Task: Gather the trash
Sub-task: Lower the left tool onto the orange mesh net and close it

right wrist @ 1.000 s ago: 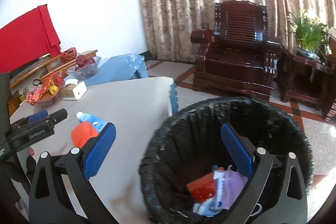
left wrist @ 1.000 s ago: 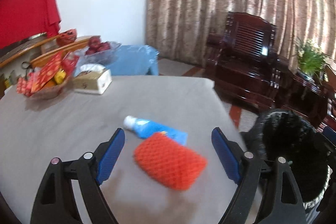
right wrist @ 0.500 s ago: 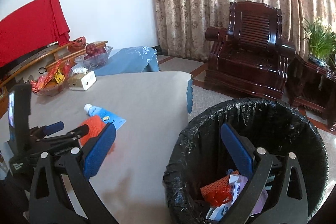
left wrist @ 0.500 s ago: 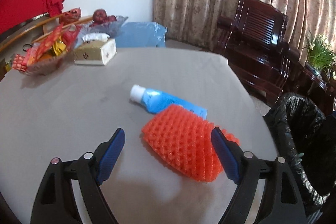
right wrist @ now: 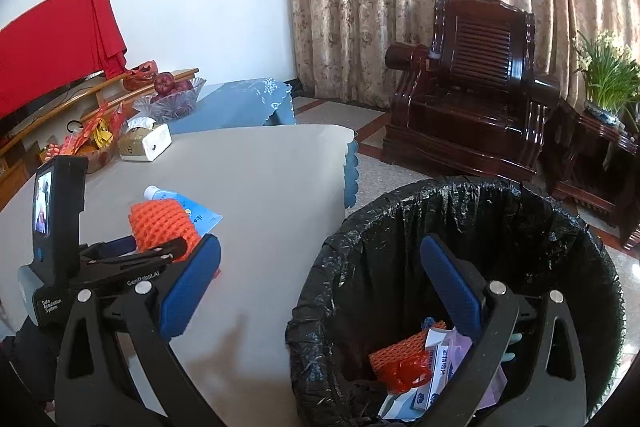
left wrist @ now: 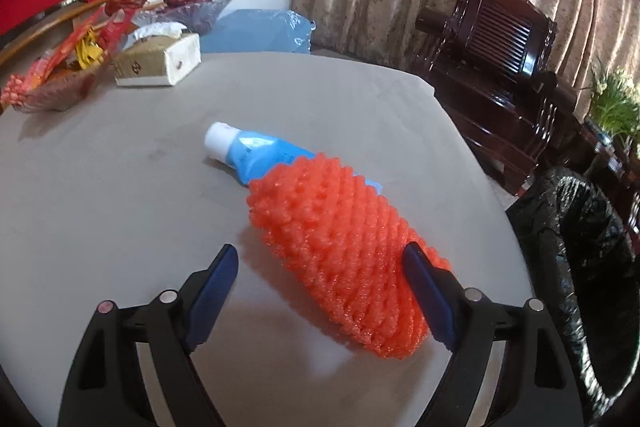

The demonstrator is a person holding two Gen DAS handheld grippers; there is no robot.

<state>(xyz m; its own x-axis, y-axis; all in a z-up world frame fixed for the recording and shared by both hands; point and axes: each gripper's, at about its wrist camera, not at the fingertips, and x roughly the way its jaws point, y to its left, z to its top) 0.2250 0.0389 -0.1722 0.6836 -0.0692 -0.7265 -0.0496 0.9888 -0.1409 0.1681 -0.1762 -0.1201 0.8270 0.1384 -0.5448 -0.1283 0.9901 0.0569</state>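
Note:
An orange foam net (left wrist: 320, 203) lies on the grey table (left wrist: 120, 187), partly over a blue tube (left wrist: 256, 151) with a white cap. My left gripper (left wrist: 319, 250) straddles the net's near end and its jaws are closing. The right-hand finger (left wrist: 424, 283) sits against the net's edge, while the left-hand finger (left wrist: 212, 279) stands clear of it. In the right wrist view the left gripper (right wrist: 156, 245) is low over the net (right wrist: 160, 219). My right gripper (right wrist: 320, 242) hangs open and empty over the black-lined bin (right wrist: 520, 227), which holds several pieces of trash.
A tissue box (left wrist: 160, 61), a snack bowl (left wrist: 52, 83) and a glass fruit bowl (left wrist: 188, 7) stand at the table's far left. The bin (left wrist: 568, 227) stands off the table's right edge. Behind are a dark wooden armchair (right wrist: 468, 83), a plant (right wrist: 608, 75) and curtains.
My left gripper has come down and forward, so the orange net now lies between its fingers, and the fingers have narrowed a little. The right gripper has drifted slightly over the bin.

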